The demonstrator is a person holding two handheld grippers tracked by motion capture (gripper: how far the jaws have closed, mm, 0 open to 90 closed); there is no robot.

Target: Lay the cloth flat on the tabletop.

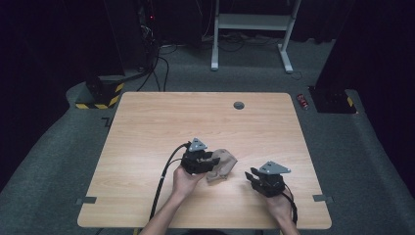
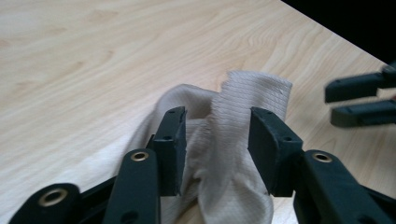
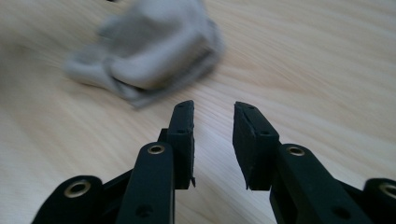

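A crumpled beige ribbed cloth [image 1: 222, 165] lies on the wooden table [image 1: 195, 117], slightly right of centre near the front. My left gripper [image 1: 213, 160] reaches into it from the left. In the left gripper view, this gripper [image 2: 217, 116] is open, its jaws standing on either side of a raised fold of the cloth [image 2: 224, 158]. My right gripper [image 1: 250, 175] is to the right of the cloth, a short gap away from it. Its jaws [image 3: 214, 114] are open with nothing between them, and the blurred cloth [image 3: 149, 51] lies ahead. The right gripper [image 2: 359, 100] also appears at the edge of the left gripper view.
A round cable hole [image 1: 239, 105] sits near the table's far edge. On the floor beyond are a white desk frame [image 1: 249, 22], a yellow-and-black striped base [image 1: 100, 95], cables and a red can [image 1: 303, 101].
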